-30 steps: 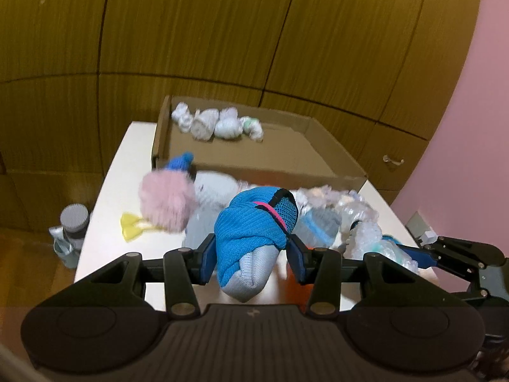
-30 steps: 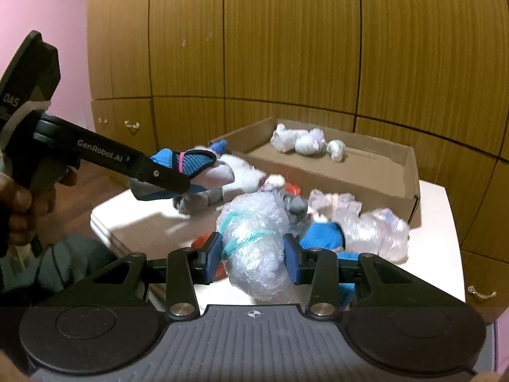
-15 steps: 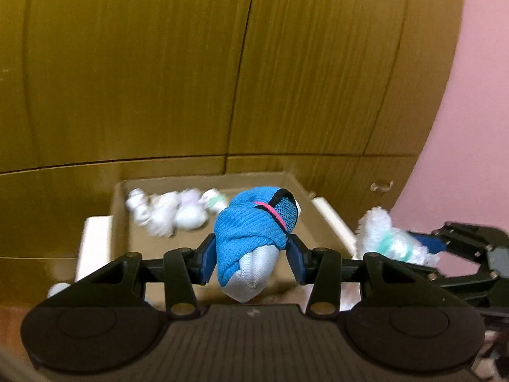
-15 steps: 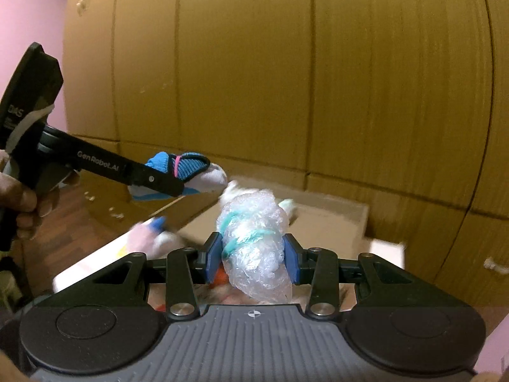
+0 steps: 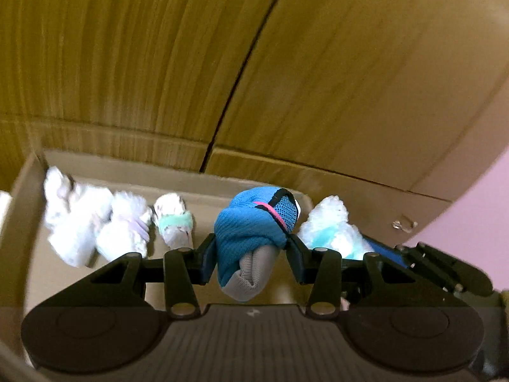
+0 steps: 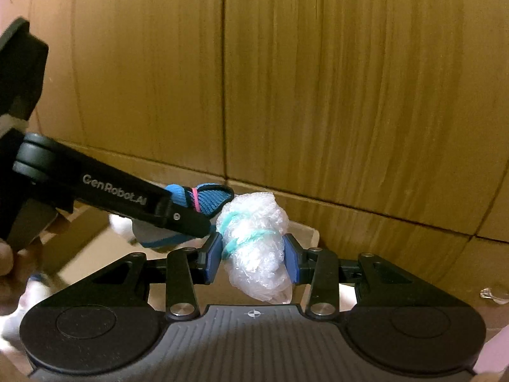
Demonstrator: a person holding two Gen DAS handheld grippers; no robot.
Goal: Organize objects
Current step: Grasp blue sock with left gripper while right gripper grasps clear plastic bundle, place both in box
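Wood-grain cabinet doors [image 5: 366, 79] fill the background. Left claw [image 5: 251, 248] clamped on blue knit sock roll with pink band [image 5: 251, 232]; right claw [image 6: 251, 254] clamped on clear bubble-wrap bundle tied with teal string [image 6: 254, 242]. Both over open cardboard box [image 5: 178, 178], white bundles [image 5: 95, 222] at 10 o'clock. Risk: the two loads nearly touch, could knock together; slick wrap may slip; early release misses box.

Blue knit sock bundle [image 5: 254, 232], grey toe end hanging down, pink band across its mesh top, clamped between the left tool [image 5: 251, 254] pads. Clear bubble-wrap wad [image 6: 254, 248], tied with teal string, clamped in the right tool [image 6: 253, 254]. Beyond and left of the left tool: white bundles [image 5: 95, 222] inside the cardboard box [image 5: 191, 181].
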